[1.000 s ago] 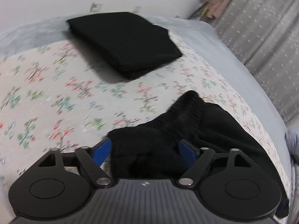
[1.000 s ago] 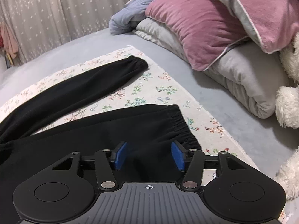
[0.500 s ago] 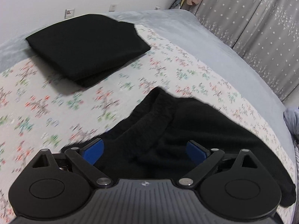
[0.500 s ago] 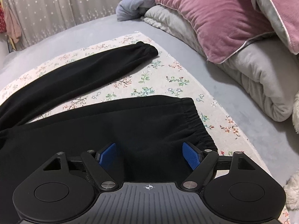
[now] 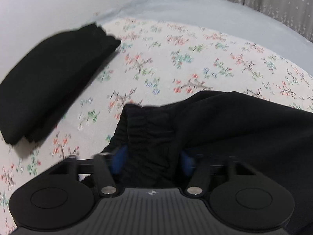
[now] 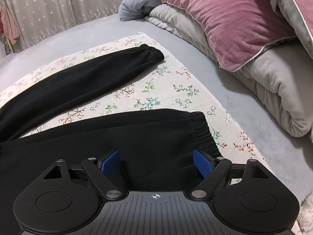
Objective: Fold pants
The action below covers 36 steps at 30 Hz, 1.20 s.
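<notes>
Fingers (image 5: 119,161) of the left gripper (image 5: 152,162): blue pads set against either side of a bunched fold of the black pants (image 5: 225,121), at the gathered elastic waistband (image 5: 148,121). The cloth fills the space between them, so the grip reads as clenched on the fabric; the view is motion-blurred.

Fingers (image 6: 202,165) of the right gripper (image 6: 156,164): spread wide, released, with nothing pinched between the pads. They stand over the near pant leg (image 6: 127,137), close to its ribbed cuff (image 6: 205,135). Whether the pads touch the cloth cannot be told.

The pants lie on a floral sheet (image 6: 156,90) spread over a bed with a grey cover (image 6: 244,107). In the right wrist view the two legs are apart, with a wedge of floral sheet between them; the far leg (image 6: 78,84) runs diagonally and ends in its own cuff near the sheet's corner.

Other items: a folded black garment (image 5: 47,82) lies on the sheet, well apart from the pants, to the left in the left wrist view. A pink pillow (image 6: 225,23) rests on a rolled grey quilt (image 6: 273,90) at the bed's edge. Star-patterned curtains (image 6: 58,5) hang behind.
</notes>
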{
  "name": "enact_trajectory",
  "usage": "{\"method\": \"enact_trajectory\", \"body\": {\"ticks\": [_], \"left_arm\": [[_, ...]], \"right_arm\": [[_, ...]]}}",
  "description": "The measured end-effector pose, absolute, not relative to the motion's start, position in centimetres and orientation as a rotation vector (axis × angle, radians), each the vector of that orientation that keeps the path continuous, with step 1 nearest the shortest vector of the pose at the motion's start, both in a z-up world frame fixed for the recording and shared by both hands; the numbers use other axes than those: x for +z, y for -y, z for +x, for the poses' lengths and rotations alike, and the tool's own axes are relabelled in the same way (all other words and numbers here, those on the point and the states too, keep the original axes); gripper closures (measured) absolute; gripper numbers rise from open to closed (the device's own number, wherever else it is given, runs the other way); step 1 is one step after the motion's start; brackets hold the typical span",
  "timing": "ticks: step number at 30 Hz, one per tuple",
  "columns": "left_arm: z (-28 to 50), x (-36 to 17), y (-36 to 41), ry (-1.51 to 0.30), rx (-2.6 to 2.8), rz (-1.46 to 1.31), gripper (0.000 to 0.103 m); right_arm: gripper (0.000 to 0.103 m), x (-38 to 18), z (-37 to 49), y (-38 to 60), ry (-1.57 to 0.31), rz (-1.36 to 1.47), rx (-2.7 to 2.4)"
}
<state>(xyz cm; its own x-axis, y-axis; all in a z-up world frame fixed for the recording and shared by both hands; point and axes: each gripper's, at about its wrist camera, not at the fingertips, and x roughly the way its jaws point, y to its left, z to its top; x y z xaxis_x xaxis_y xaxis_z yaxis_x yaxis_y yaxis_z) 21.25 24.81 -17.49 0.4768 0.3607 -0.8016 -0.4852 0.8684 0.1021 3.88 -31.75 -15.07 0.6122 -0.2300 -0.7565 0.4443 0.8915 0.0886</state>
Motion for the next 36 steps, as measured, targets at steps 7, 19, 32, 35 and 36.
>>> {"method": "enact_trajectory", "body": {"ticks": [7, 19, 32, 35, 36], "left_arm": [[21.2, -15.4, -25.7, -0.838, 0.569, -0.15, 0.066], [23.3, -17.2, -28.1, -0.845, 0.583, -0.189, 0.059], [18.9, -13.5, -31.1, -0.744, 0.534, -0.346, 0.012], [17.5, -12.6, -32.5, -0.719, 0.518, -0.408, 0.011], [16.9, -12.2, -32.9, -0.71, 0.508, -0.428, 0.011]], "right_arm": [[0.019, -15.7, 4.7, 31.9, -0.844, 0.27, -0.393], [0.019, -15.7, 4.9, 31.3, -0.836, 0.248, -0.37], [0.019, -16.0, 5.6, 30.6, -0.845, 0.239, -0.352], [0.019, -16.0, 5.8, 30.4, -0.842, 0.251, -0.335], [0.019, -15.9, 5.9, 30.3, -0.837, 0.256, -0.326]]}}
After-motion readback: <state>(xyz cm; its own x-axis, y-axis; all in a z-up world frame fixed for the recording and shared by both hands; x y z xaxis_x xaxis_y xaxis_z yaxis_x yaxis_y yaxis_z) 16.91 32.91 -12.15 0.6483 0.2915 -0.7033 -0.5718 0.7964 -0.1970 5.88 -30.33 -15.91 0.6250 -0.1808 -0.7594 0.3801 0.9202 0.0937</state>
